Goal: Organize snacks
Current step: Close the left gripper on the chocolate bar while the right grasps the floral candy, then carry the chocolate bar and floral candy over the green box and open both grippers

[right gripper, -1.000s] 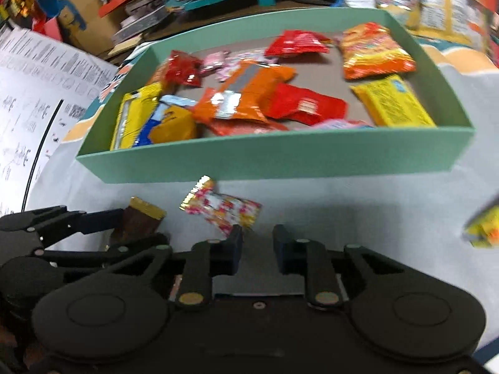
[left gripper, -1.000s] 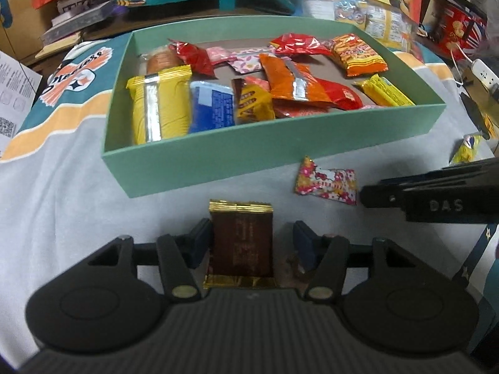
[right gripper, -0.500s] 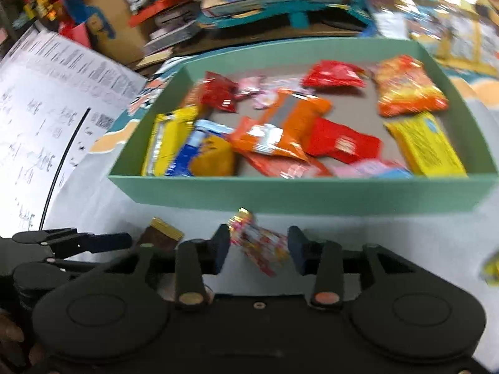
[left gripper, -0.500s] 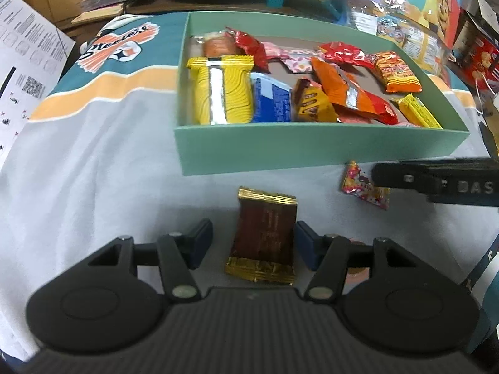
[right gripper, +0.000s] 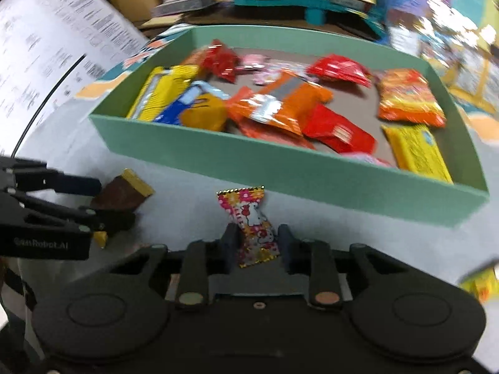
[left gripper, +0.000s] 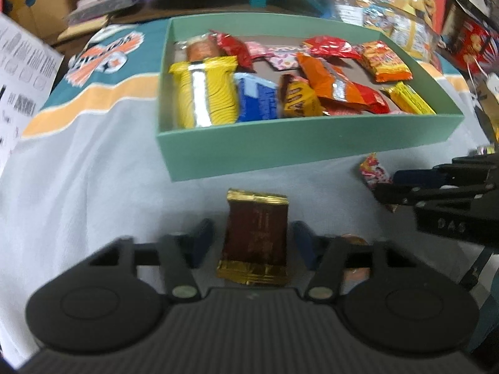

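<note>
On the far left of the bench, a white printed paper sheet (left gripper: 21, 71) overhangs the pale grey cloth (left gripper: 93, 187) with teal and orange bands that covers the surface. Just right of it, toward the near edge, a brown snack bar in a foil wrapper with gold crimped ends (left gripper: 256, 237) lies flat on the cloth between the fingers of the left gripper (left gripper: 254, 243); the jaws are closing, with a narrow gap visible on each side of the wrapper, so the pads do not yet press it. Behind the bar stands a shallow mint-green cardboard box (left gripper: 280, 152), holding a yellow ridged packet with a silver stripe (left gripper: 205, 93), a blue packet (left gripper: 257, 99), an orange foil packet (left gripper: 330, 81), red packets and a yellow bar at its right end. Right of the brown bar, in front of the box's near wall, a small candy in a red, pink and yellow flowered wrapper (right gripper: 252, 227) stands nearly upright between the fingers of the right gripper (right gripper: 255, 244), whose jaws are closing and look pressed against the wrapper's lower half. At the far right a yellow packet (right gripper: 480, 283) lies on the cloth, blurred.
</note>
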The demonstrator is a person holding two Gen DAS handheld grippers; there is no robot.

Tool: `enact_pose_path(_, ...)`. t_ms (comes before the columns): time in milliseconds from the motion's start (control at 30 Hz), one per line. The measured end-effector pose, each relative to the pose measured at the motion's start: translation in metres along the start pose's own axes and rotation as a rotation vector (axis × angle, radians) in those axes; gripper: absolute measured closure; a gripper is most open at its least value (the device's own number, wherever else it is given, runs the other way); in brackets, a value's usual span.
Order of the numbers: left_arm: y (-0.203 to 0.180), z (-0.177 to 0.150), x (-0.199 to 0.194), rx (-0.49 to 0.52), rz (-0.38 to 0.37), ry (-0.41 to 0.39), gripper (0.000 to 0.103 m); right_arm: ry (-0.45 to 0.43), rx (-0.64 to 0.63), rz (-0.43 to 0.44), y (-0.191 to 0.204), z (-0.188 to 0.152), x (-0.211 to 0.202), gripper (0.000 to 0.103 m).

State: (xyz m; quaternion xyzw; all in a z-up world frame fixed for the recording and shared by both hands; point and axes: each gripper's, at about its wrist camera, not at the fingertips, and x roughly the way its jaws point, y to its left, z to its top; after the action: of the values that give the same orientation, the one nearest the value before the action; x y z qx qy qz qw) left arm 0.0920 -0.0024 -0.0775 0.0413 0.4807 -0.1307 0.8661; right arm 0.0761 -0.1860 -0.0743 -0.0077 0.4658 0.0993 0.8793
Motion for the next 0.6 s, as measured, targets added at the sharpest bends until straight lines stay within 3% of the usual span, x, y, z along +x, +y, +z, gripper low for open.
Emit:
enact_pose_path(200, -0.014, 0.004, 0.001, 0.007, -0.022, 0.007, 0.067, 0.002, 0.117, 0.018, -0.018, -0.008, -0.013, 0.078)
enact_pose_path(333, -0.015, 0.005, -0.007, -0.007, -0.052, 0.002, 0.067, -0.005, 0.129, 0.026, -0.022, -0.010, -0.025, 0.088)
enact_pose_path(467, -0.019, 0.006, -0.015, 0.009, -0.055, -0.009, 0.067, 0.035, 0.115, 0.053, -0.022, -0.012, -0.024, 0.088)
enact_pose_path(600, -0.015, 0.003, -0.019, -0.016, -0.059, -0.005, 0.067, 0.016, 0.095, 0.064, -0.019, -0.017, -0.031, 0.085)
